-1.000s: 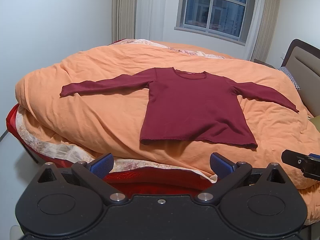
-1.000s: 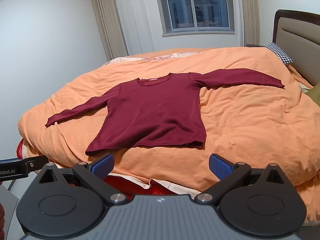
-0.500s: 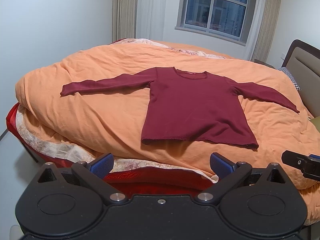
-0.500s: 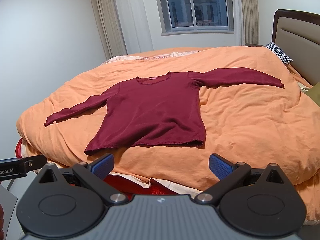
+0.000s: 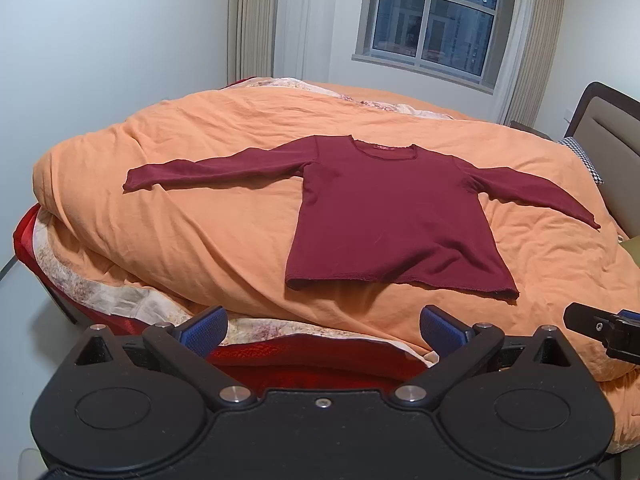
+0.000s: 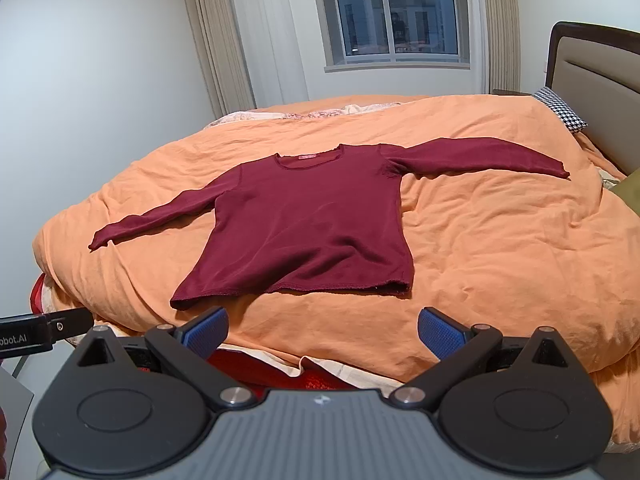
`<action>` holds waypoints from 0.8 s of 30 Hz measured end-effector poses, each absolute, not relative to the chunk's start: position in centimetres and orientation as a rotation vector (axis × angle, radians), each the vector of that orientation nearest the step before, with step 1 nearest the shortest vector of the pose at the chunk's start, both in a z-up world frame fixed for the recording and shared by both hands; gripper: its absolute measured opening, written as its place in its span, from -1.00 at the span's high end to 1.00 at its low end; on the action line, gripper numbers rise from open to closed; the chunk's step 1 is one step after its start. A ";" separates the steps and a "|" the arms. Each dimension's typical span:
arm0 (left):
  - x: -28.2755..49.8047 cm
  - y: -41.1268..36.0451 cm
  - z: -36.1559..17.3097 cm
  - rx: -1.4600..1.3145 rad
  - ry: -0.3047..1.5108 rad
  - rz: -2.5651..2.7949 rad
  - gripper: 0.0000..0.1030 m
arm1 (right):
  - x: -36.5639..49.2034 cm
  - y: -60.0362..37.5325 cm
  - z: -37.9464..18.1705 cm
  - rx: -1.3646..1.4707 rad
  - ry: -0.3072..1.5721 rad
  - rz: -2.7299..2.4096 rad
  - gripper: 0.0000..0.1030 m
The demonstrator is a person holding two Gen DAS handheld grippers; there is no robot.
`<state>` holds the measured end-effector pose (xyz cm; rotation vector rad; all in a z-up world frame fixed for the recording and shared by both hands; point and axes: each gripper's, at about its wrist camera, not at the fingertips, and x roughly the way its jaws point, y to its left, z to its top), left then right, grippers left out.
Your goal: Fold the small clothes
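A dark red long-sleeved top [image 5: 392, 216] [image 6: 308, 224] lies flat and face up on an orange duvet [image 5: 200, 216] [image 6: 500, 240], both sleeves spread out sideways, hem towards me. My left gripper [image 5: 322, 326] is open and empty, hanging short of the bed's near edge below the hem. My right gripper [image 6: 322, 326] is open and empty too, just short of the hem. Each gripper's black tip shows at the edge of the other's view.
The bed has a padded headboard [image 6: 592, 80] on the right with a chequered pillow [image 6: 562, 112]. A window [image 6: 396, 16] with curtains is behind the bed, white walls at the left. A red and floral underlayer [image 5: 100, 292] shows at the bed's near edge.
Both grippers have drifted very slightly; the top sits a touch lower and more to the left in the right wrist view. The top itself has not moved.
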<state>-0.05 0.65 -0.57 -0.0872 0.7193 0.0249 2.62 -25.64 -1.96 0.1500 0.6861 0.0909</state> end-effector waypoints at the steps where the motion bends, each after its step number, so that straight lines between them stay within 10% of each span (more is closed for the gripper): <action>1: -0.1 0.6 -0.6 -0.086 0.719 0.024 -0.98 | 2.6 -25.6 -2.0 0.151 0.687 0.089 -1.00; 24: -0.2 0.4 -0.3 -0.084 0.720 0.019 -0.98 | 2.5 -25.8 -1.9 0.151 0.687 0.086 -1.00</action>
